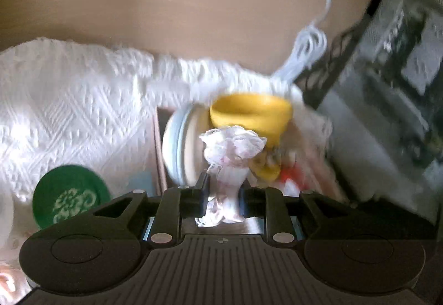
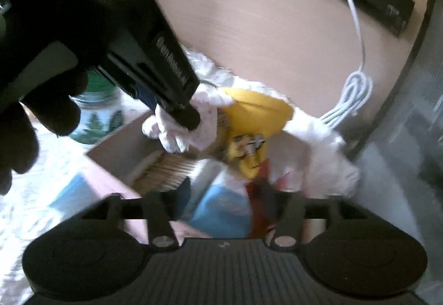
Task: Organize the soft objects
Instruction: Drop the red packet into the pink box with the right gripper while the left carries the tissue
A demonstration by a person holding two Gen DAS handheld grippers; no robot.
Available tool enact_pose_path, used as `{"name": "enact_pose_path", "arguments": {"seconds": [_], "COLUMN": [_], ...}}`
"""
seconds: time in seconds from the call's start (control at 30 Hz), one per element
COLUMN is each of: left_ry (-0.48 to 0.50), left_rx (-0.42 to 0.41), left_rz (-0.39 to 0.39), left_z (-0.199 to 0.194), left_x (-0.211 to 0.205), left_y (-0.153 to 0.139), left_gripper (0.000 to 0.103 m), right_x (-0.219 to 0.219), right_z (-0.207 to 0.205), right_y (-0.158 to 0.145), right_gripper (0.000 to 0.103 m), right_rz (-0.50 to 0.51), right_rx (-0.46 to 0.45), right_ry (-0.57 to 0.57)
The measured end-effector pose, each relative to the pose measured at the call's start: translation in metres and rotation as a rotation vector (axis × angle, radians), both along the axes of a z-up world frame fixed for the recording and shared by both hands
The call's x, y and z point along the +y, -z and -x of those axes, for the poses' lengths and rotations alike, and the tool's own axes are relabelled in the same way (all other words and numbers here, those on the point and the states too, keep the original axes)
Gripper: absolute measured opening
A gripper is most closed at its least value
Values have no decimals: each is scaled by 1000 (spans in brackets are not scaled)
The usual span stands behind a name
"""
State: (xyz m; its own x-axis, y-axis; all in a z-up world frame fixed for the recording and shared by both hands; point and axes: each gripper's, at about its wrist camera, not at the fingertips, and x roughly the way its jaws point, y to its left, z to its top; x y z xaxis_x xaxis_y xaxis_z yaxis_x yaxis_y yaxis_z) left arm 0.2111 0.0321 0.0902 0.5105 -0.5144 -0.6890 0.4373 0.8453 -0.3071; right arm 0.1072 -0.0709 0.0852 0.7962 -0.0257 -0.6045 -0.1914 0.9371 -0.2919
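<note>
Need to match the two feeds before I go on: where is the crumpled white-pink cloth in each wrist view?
Left wrist: crumpled cloth at lower centre, pinched in the left gripper.
Right wrist: crumpled cloth left of centre, at the left gripper's tip, above the open box.
Shared landmark: the yellow hat just behind it.

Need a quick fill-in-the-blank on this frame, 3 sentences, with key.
1. The left gripper is shut on a crumpled white and ____ cloth.
2. The lid on the white bedspread is ____ in colour.
3. The white cable is plugged into a socket on the black ____ on the wall.

Missing words: pink; green; strip
</note>
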Motion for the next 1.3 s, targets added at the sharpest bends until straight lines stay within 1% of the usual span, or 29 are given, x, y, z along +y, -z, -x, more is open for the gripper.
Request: {"name": "enact_pose_path", "arguments": {"seconds": [0.1, 0.17, 0.23, 0.3, 0.33, 0.37, 0.43, 0.5, 0.53, 0.6, 0.63, 0.7, 0.73, 0.77, 0.8, 0.83, 0.9, 0.97, 1.07, 1.2, 1.27, 1.3], "left_ry": [61, 86, 110, 112, 108, 100, 84, 113, 123, 132, 133, 115, 101, 87, 71, 59, 78, 122, 145, 159, 182, 186], "left_rx": [52, 48, 33, 27, 25, 27, 37, 26, 40, 68, 90, 171, 203, 215, 194, 148, 81, 96, 98, 92, 108, 123], "left_rz": [-59, -53, -36, -41, -61, -104, -239, -281, -290, -266, -227, -83, -24, 2, -16, -53, -96, -119, -195, -208, -192, -170], "left_z": [0, 2, 4, 4, 3, 1, -2, -1, -1, -2, -3, -8, -11, -12, -12, -9, -4, -2, 0, -1, -4, -6], "left_x": [-4, -10, -11, -15, -16, -18, -29, -35, -36, -33, -29, -15, -9, -6, -6, -8, -18, -33, -51, -59, -61, -58], "left_y": [7, 8, 6, 3, 4, 6, 11, 12, 11, 10, 9, 7, 5, 3, 0, -3, -7, 0, 18, 22, 22, 22], "left_gripper": [24, 24, 24, 24, 24, 26, 27, 26, 26, 27, 27, 27, 27, 27, 27, 27, 27, 28, 31, 34, 34, 34], "right_x": [-8, -15, -24, -34, -36, -38, -42, -44, -45, -47, -50, -53, -55, -56, -57, -57, -58, -59, -58, -56, -53, -51], "right_z": [7, 12, 23, 30, 34, 37, 38, 40, 42, 43, 42, 43, 44, 45, 47, 49, 52, 55, 64, 76, 81, 84], "right_y": [-9, -17, -28, -39, -43, -46, -47, -48, -48, -48, -47, -45, -45, -44, -44, -44, -44, -43, -42, -38, -35, -34], "right_gripper": [60, 61, 64, 65, 66, 67, 67, 67, 67, 67, 67, 67, 67, 67, 67, 67, 67, 67, 67, 67, 67, 67], "right_rz": [-72, -128, -173, -208, -215, -213, -205, -208, -211, -228, -236, -248, -257, -265, -274, -282, -298, -307, -291, -282, -265, -257], "right_rx": [-2, -11, -29, -39, -44, -51, -52, -42, -34, -19, -11, -2, 2, 5, 7, 10, 15, 17, 22, 43, 53, 57], "right_ry": [-1, 6, 23, 39, 48, 61, 83, 101, 113, 129, 136, 157, 169, 178, 189, 196, 205, 211, 224, 233, 228, 223]}}
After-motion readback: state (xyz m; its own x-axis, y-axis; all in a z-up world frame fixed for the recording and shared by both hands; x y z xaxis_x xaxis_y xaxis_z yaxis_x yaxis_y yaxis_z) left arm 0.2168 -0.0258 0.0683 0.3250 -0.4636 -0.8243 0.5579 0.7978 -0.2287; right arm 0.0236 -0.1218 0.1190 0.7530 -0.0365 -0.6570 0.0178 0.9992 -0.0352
